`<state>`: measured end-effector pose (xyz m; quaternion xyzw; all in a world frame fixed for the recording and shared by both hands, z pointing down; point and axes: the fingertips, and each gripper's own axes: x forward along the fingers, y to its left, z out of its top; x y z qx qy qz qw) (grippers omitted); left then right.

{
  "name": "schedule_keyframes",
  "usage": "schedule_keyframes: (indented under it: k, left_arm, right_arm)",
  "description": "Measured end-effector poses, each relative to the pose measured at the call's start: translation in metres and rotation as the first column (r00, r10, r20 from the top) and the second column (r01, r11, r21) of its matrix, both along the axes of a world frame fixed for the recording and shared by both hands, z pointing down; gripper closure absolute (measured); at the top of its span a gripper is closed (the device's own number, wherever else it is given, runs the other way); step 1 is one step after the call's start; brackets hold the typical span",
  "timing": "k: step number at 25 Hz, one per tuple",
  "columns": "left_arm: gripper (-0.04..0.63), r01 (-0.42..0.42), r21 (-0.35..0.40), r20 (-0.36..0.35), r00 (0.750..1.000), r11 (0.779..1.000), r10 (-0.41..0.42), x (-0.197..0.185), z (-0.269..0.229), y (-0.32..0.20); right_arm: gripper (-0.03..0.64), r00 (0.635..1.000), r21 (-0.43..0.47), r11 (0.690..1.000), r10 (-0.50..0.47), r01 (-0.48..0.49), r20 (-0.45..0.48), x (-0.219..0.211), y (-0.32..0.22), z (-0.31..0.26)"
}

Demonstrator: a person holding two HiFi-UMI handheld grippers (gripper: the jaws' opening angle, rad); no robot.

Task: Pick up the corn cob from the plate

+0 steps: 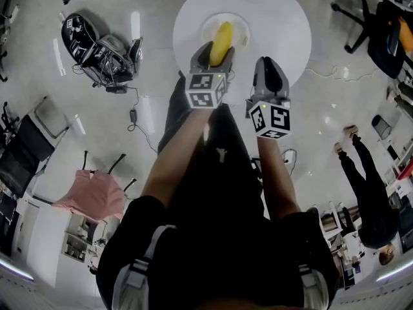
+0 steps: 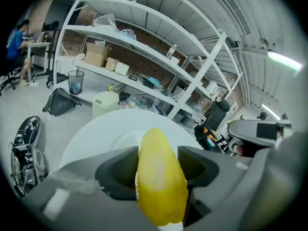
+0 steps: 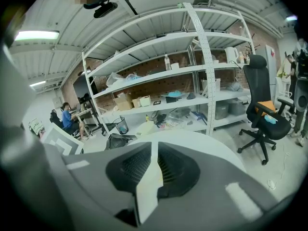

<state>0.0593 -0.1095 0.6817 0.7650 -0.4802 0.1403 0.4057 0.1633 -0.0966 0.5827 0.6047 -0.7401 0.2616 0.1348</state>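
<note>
From the head view I had the left gripper (image 1: 216, 53) clenched on the corn cob (image 1: 222, 37), the yellow cob standing over the plate (image 1: 241, 26) in the middle of the round white table (image 1: 281, 18). That view could not tell me whether the cob was clear of the plate, because the gripper's body covered its lower end. The left gripper view settled the grip: both dark pads (image 2: 120, 170) pressed against the cob's sides, its tip reached past them, and the plate lay behind and below it.

The right gripper (image 1: 268, 73) hung just right of the plate, apart from the cob. Only its own view showed its jaws: drawn together, with nothing between them but a thin pale slit.

The gripper views also gave me what the head view missed — white shelving (image 3: 192, 71) beyond the plate, loaded with boxes and bottles. A black office chair (image 3: 262, 107) stood to the plate's right. To its left were a waste bin (image 2: 75, 82) and a dark bag (image 2: 60, 101), with a seated person (image 2: 14, 40) further left.

The head view alone showed the floor (image 1: 39, 76) left of the plate — black gear (image 1: 97, 47) with a trailing cable (image 1: 139, 118), and a pink cloth (image 1: 93, 196) nearer the camera. The arms (image 1: 174, 166) and the marker cubes (image 1: 206, 89) blocked the table on the near side of the plate.
</note>
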Motion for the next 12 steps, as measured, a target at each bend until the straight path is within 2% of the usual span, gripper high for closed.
schedule_keyframes:
  k: [6,12]
  left_arm:
    - [0.331,0.005,0.04,-0.007,1.0,0.999,-0.005,-0.003,-0.017,0.002]
    - [0.331,-0.001,0.111,-0.004,1.0,0.994,0.002,-0.006,-0.043,-0.004]
  right_arm:
    - [0.569,1.0,0.024,1.0,0.001,-0.001,-0.006,0.002,0.003,-0.01]
    - [0.569,1.0,0.043,0.999,0.003,-0.003,-0.004,0.001,0.006,-0.019]
